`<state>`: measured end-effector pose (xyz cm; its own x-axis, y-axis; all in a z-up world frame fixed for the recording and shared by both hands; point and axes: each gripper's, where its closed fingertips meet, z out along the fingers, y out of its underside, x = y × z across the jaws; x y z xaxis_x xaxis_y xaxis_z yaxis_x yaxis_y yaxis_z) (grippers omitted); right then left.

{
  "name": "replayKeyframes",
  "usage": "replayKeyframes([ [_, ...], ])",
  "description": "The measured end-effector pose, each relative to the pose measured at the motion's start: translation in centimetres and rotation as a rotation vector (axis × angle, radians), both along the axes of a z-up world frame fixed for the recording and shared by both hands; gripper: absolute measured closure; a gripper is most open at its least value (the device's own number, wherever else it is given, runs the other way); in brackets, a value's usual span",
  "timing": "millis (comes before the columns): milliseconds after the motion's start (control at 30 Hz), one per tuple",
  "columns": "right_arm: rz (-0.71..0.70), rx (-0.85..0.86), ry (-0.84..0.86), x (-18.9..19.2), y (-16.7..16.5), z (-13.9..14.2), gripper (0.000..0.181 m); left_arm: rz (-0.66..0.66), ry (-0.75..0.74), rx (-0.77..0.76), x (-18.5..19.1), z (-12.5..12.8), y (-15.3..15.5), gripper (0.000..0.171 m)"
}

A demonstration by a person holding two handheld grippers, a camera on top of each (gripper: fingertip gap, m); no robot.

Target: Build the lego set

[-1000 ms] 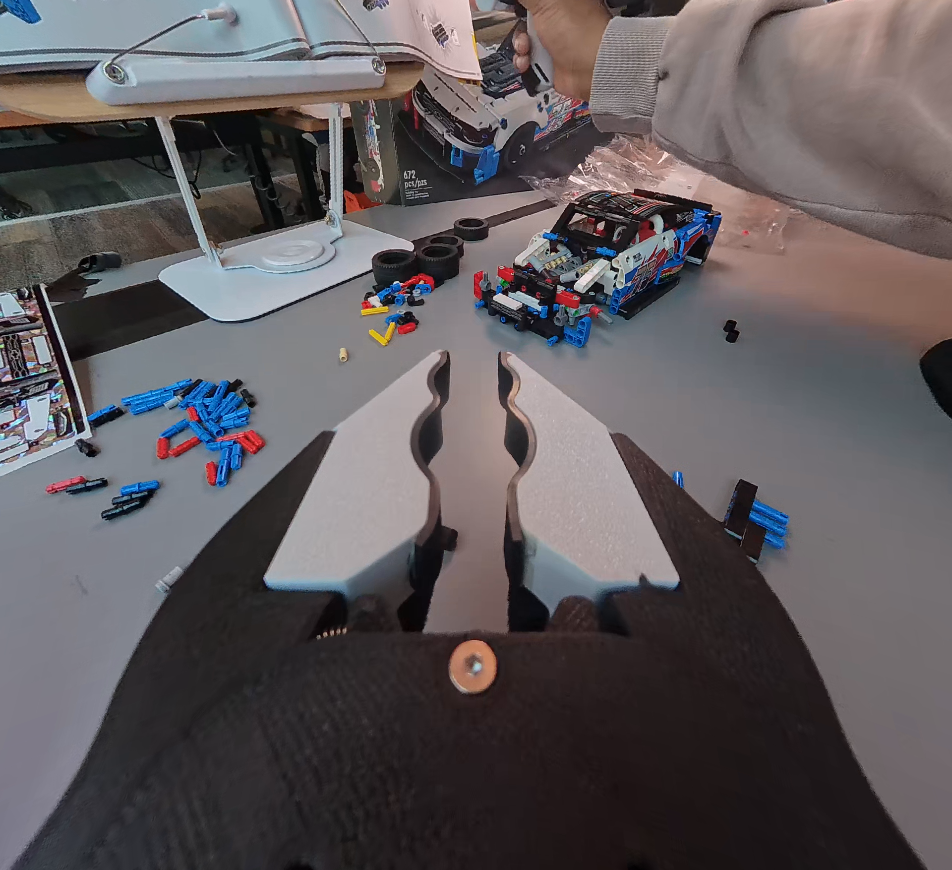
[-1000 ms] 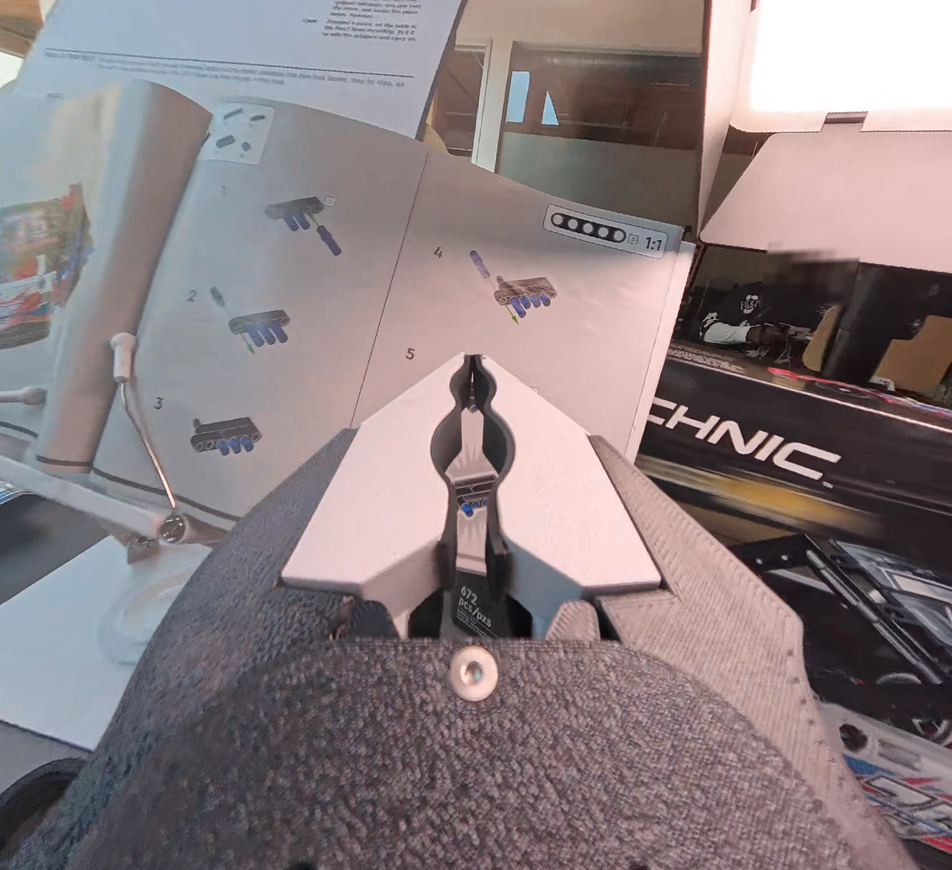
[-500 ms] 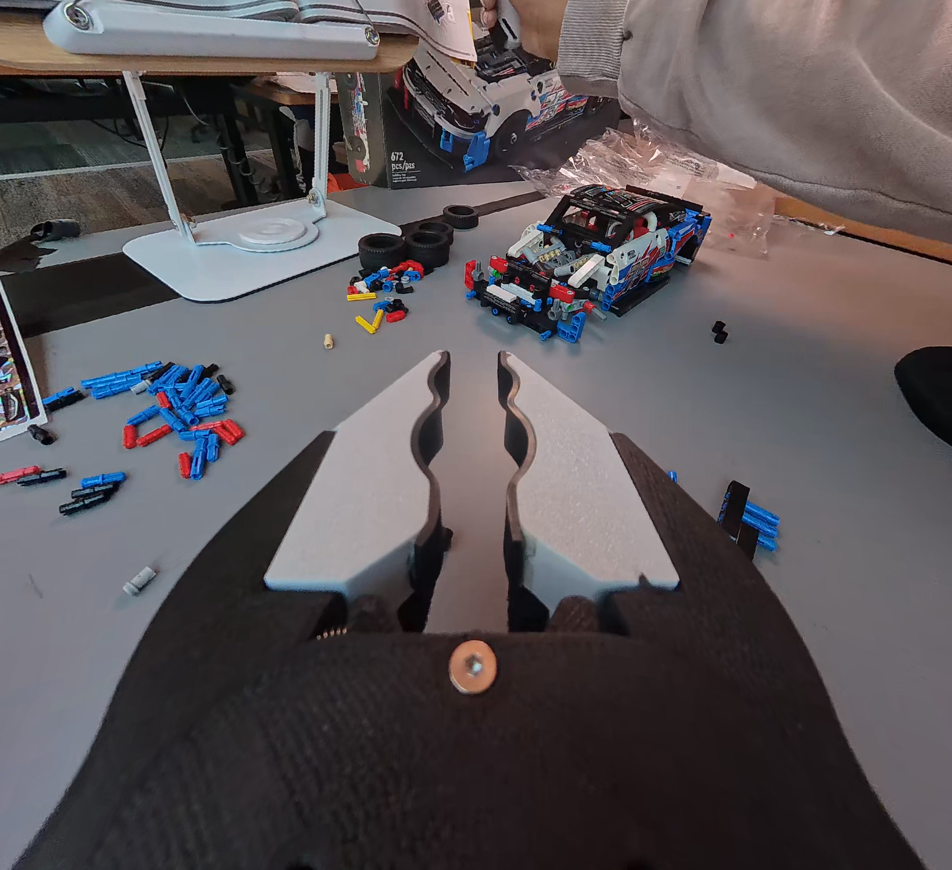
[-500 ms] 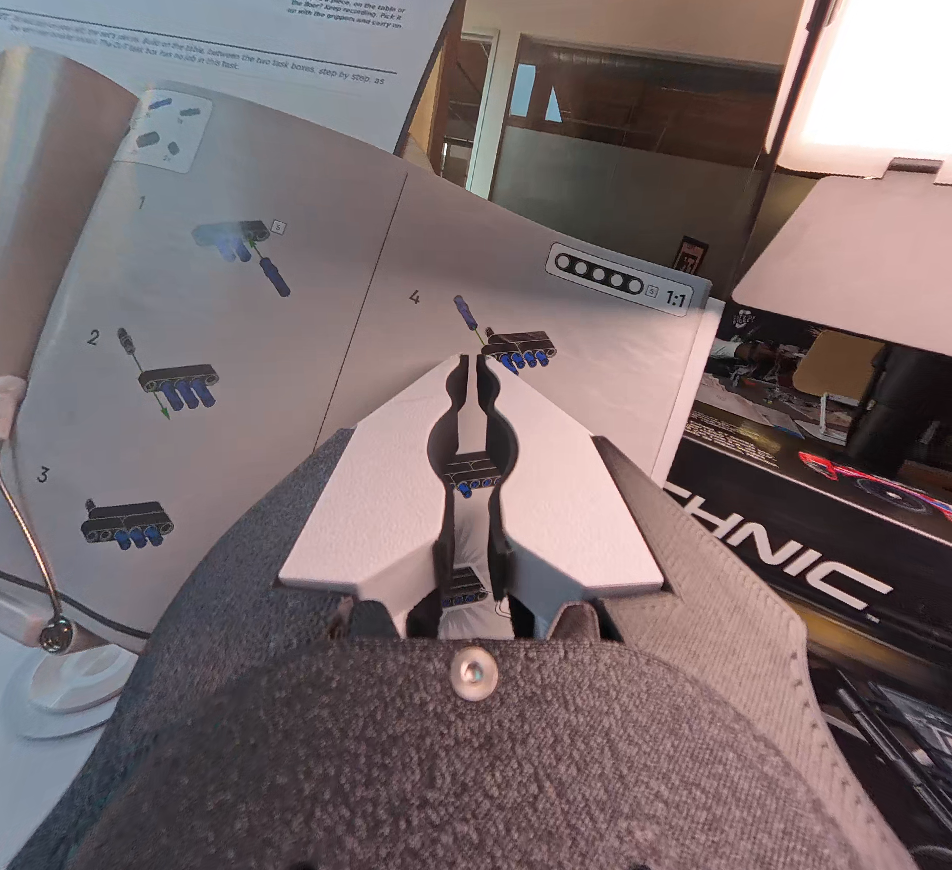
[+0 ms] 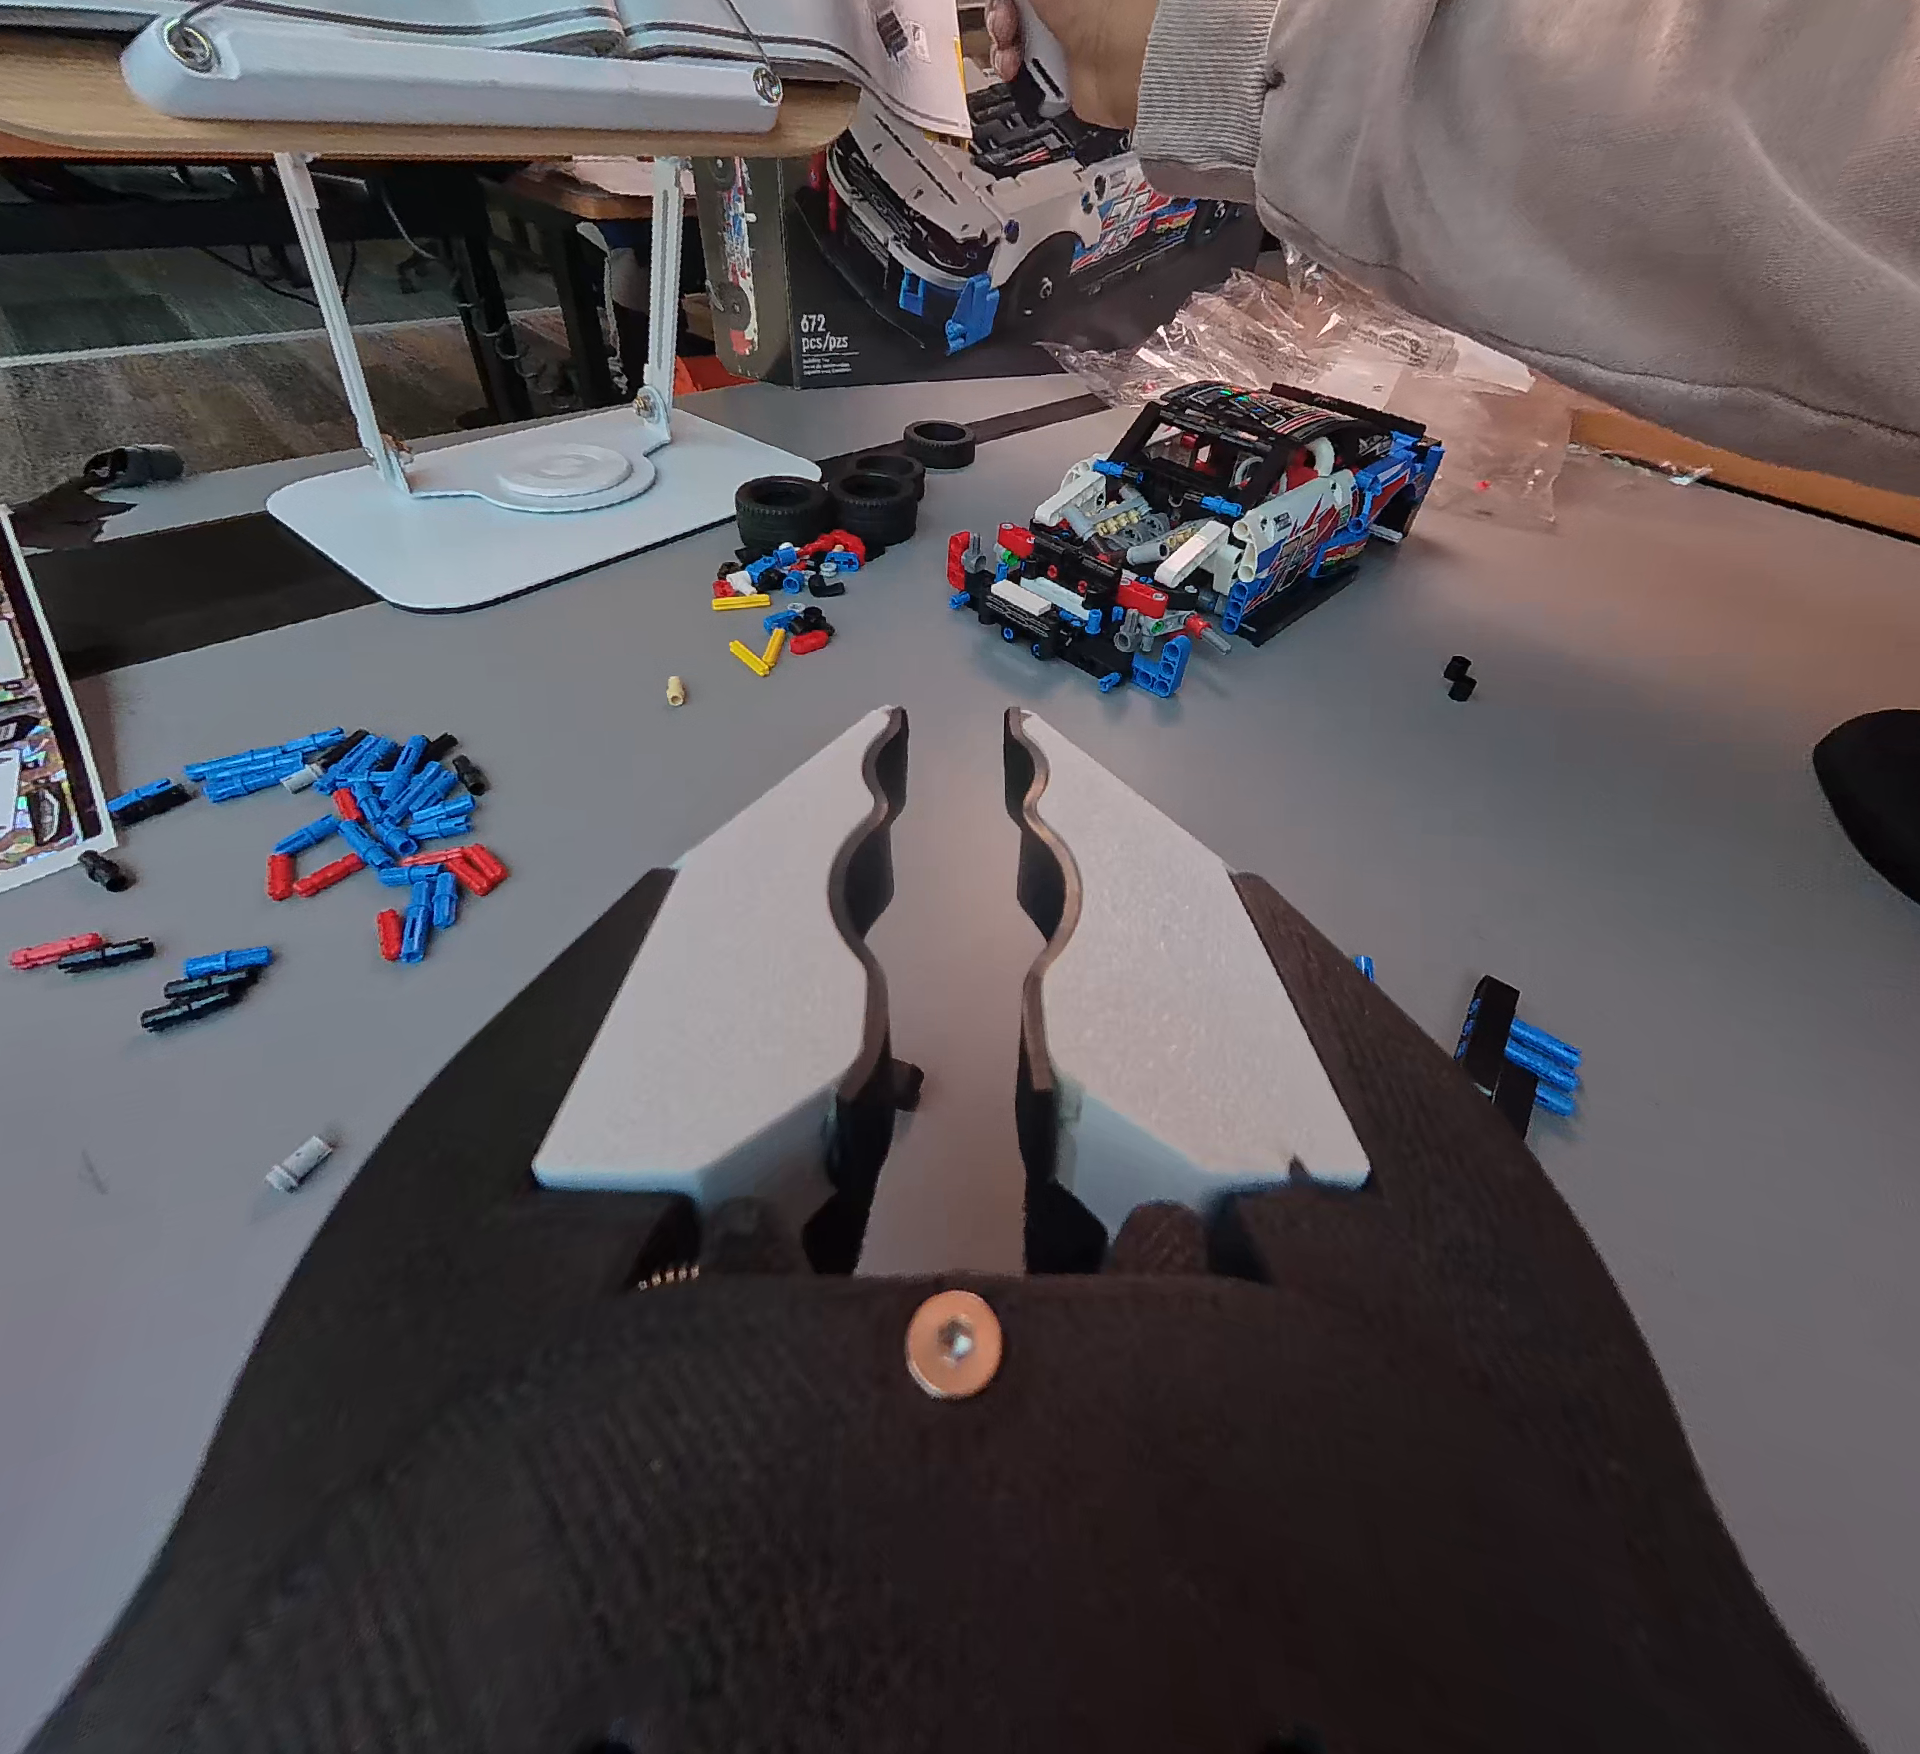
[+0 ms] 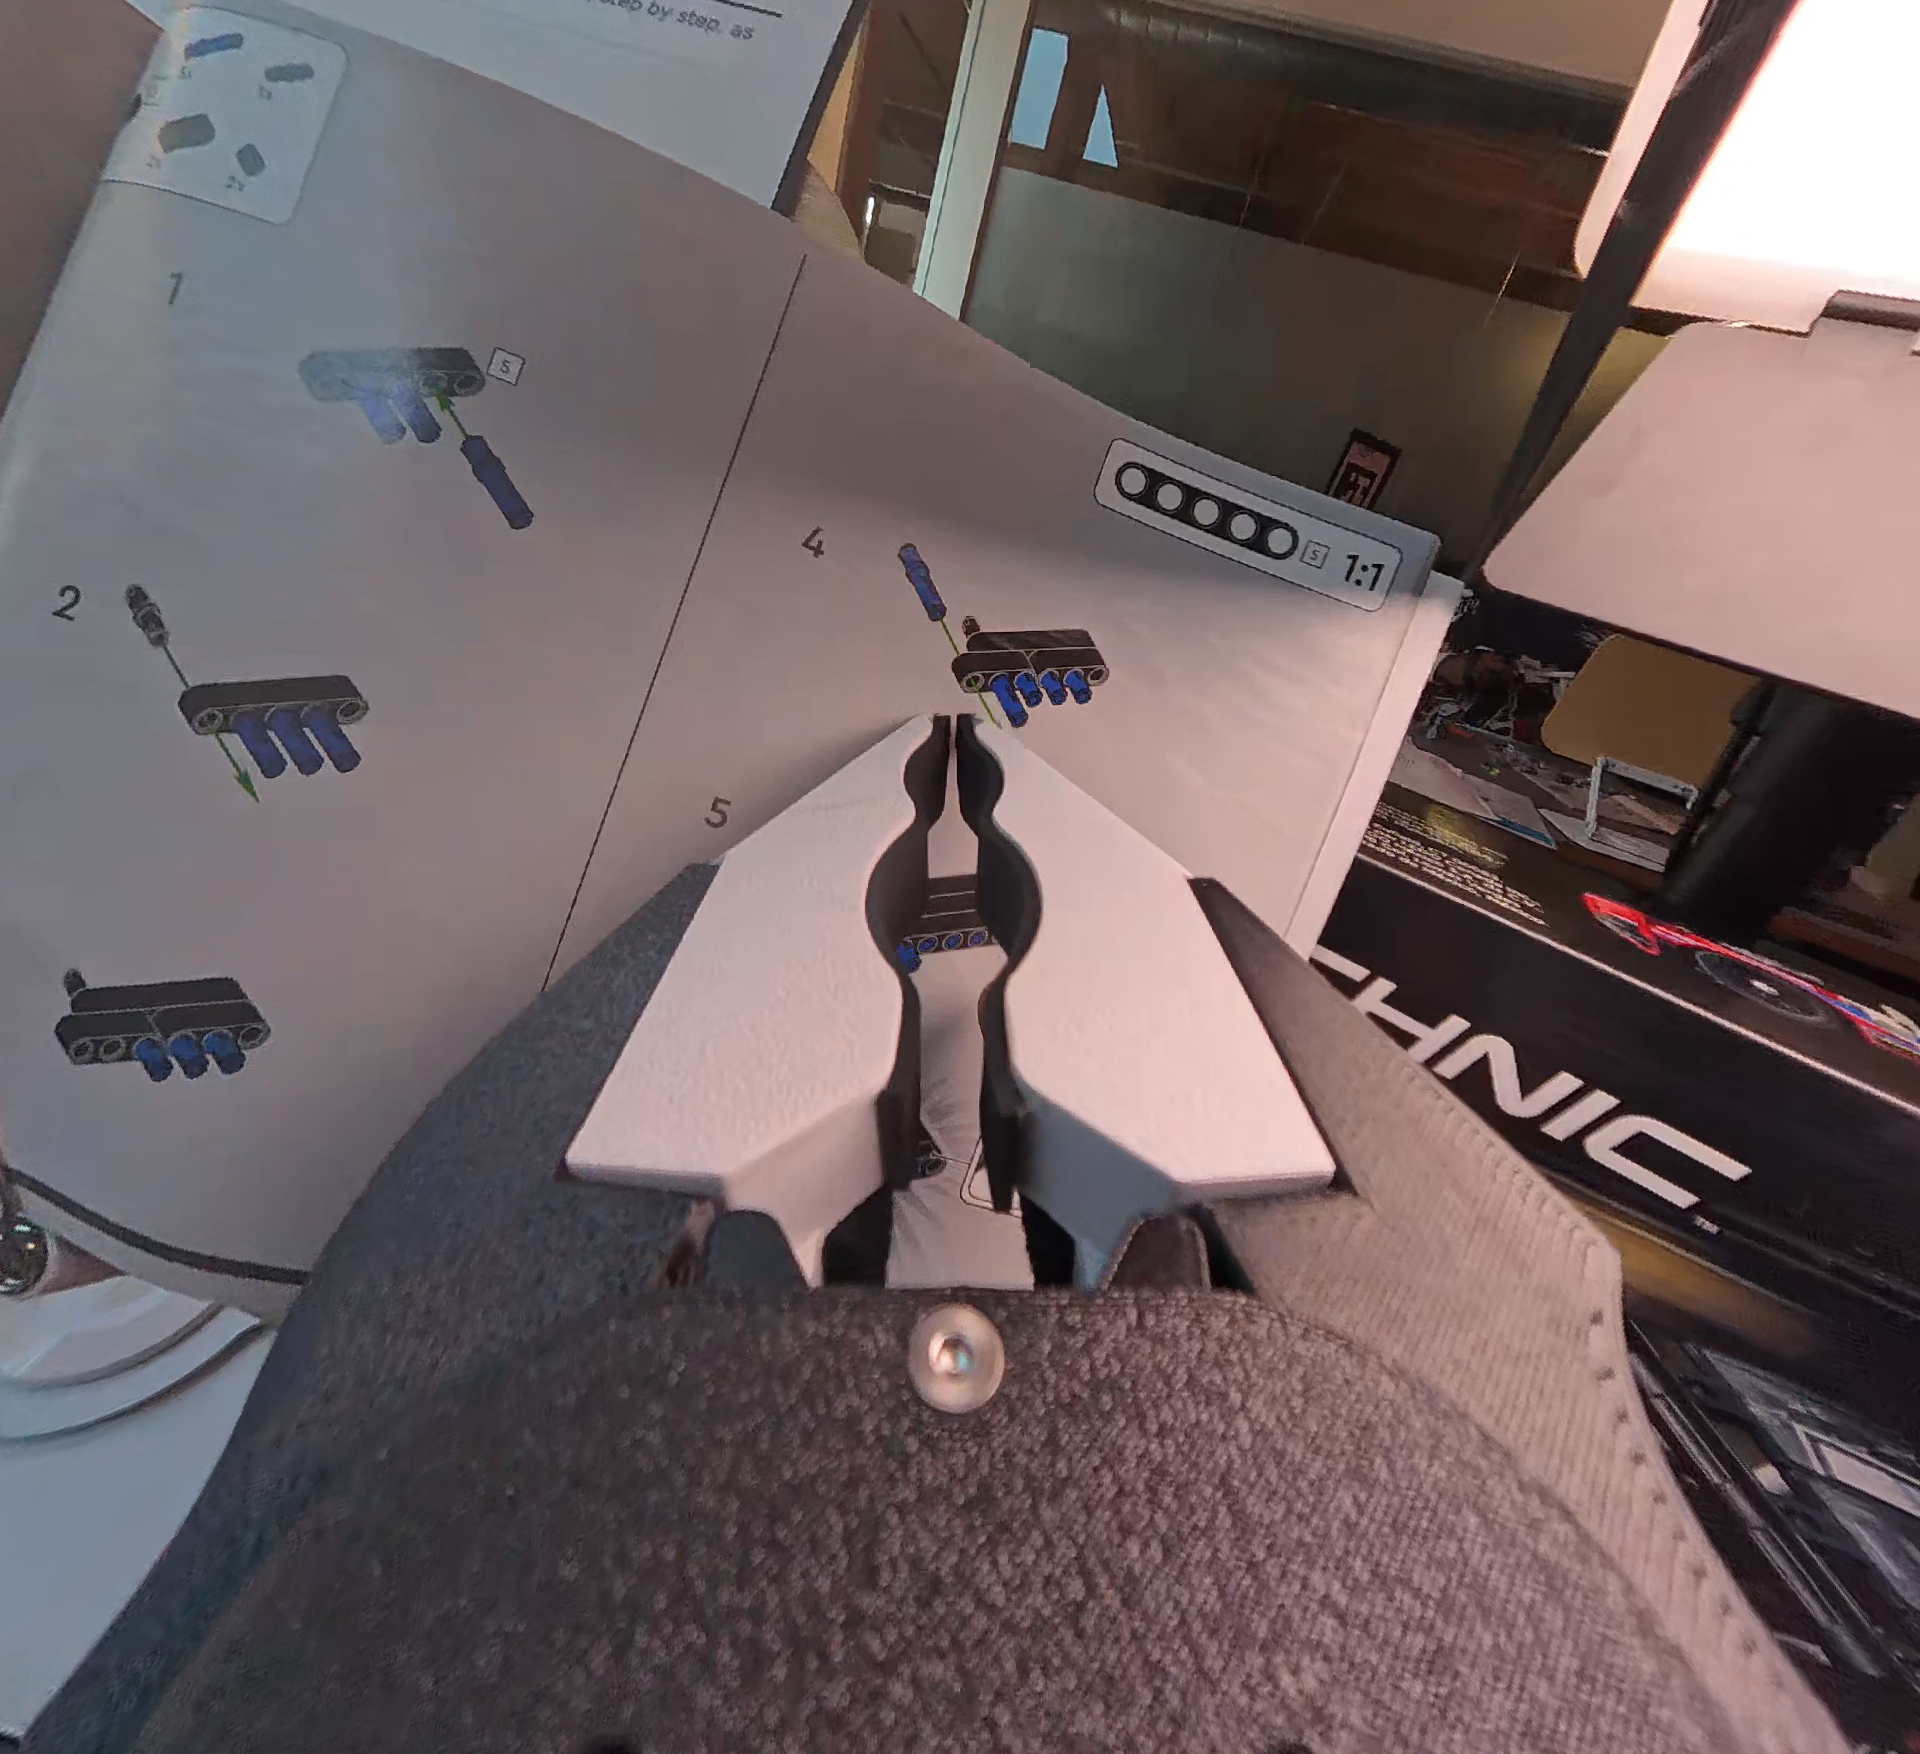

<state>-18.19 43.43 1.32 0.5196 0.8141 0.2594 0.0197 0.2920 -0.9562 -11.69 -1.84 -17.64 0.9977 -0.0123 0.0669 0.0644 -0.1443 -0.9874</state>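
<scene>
left fingers: my left gripper hangs low over the grey counter, centre of the frame, tips apart with a clear gap, nothing between them.
right fingers: my right gripper is raised in front of the open instruction booklet; tips almost touching, a thin slit left, nothing held. What shows through the wider gap behind the tips is a printed step on the page.
right hand: in the left wrist view my hand sits at top centre gripping the handle, grey sleeve running off to the right edge.
car: part-built race car, white/blue/red/black, on the counter right of centre, upper half of the frame.
tyres: black tyres grouped just left of the car, near the stand's base.
small parts: mixed red/blue/yellow bits just below the tyres; pile of blue and red pins at mid left; a few loose pins lower left.
sub-assembly: black beam with blue pins on the counter at the right, just beside my left gripper's body.
stand: white book stand at upper left carries the booklet.
box: set box behind the counter, upper centre; clear bag beside it.
</scene>
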Motion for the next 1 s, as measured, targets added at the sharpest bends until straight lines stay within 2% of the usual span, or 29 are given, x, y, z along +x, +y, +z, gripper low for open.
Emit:
replayKeyframes([
  [200, 0.007, 0.007, -0.011, 0.2, 0.0, -0.1, 0.181, -0.016, 0.003, -0.016, 0.3, -0.3, 0.2, 0.155],
  [300, 0.036, 0.048, 0.019, 0.6, -1.2, 0.9, 0.181, -0.014, 0.003, -0.018, 0.3, -0.3, 0.2, 0.155],
  [400, 0.14, 0.111, 0.056, 1.8, -5.1, 2.4, 0.178, -0.01, 0.013, -0.01, 0.3, -0.1, 0.0, 0.156],
  [533, 0.399, 0.161, -0.003, 4.6, -15.0, 2.0, 0.177, -0.012, 0.031, -0.008, 0.3, 0.2, -0.1, 0.156],
  [600, 0.575, 0.093, -0.104, 6.7, -21.0, -0.6, 0.177, -0.02, 0.049, -0.018, 0.3, 0.3, -0.3, 0.156],
  [700, 0.786, -0.06, -0.286, 11.2, -29.2, -6.1, 0.177, -0.046, 0.103, -0.081, 0.2, -0.2, -0.7, 0.158],
  [767, 0.853, -0.122, -0.399, 14.5, -33.4, -10.1, 0.176, -0.165, 0.127, -0.191, 1.5, -1.7, -1.1, 0.158],
  [867, 0.876, -0.19, -0.52, 18.8, -37.5, -15.4, 0.177, -0.347, 0.164, -0.304, 4.0, -3.5, -2.3, 0.156],
  [1000, 0.804, -0.149, -0.648, 22.1, -39.5, -20.8, 0.176, -0.509, 0.249, -0.38, 7.0, -5.3, -3.4, 0.157],
])
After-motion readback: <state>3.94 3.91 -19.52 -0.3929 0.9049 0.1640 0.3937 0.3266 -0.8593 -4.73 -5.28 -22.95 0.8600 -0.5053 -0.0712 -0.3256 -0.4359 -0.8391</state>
